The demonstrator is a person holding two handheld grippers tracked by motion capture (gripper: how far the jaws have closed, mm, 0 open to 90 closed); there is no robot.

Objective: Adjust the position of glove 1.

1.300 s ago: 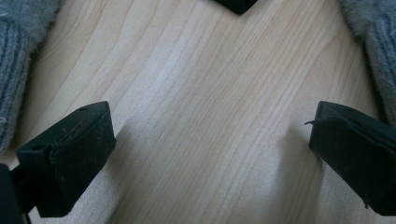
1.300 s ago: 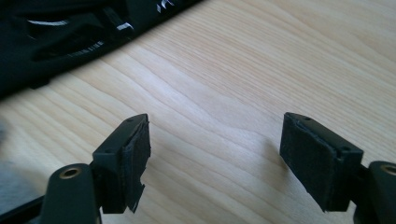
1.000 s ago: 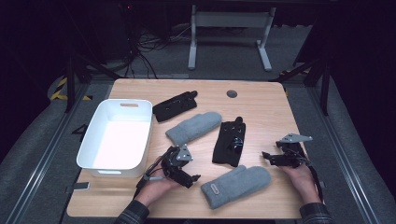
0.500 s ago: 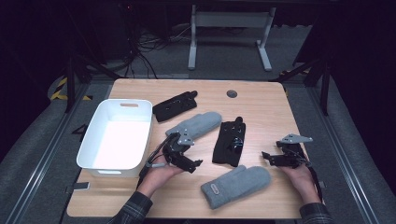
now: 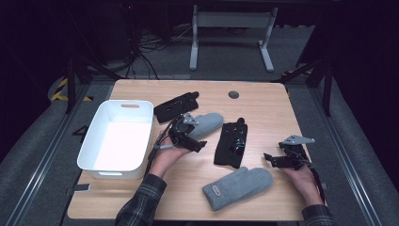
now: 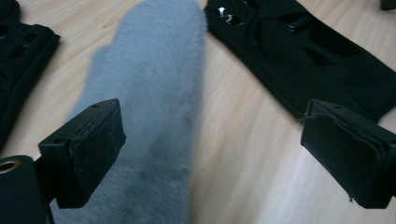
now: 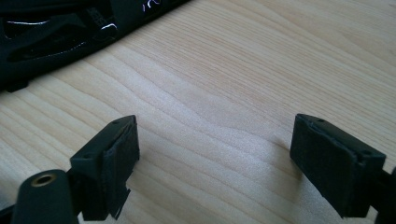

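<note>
On the wooden table [image 5: 263, 101], your open left gripper [image 5: 190, 136] straddles the soft, light grey mitten [image 6: 154, 107]; pinch its cuff.

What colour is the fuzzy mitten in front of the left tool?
Grey. The mitten shows best in the left gripper view.
</note>
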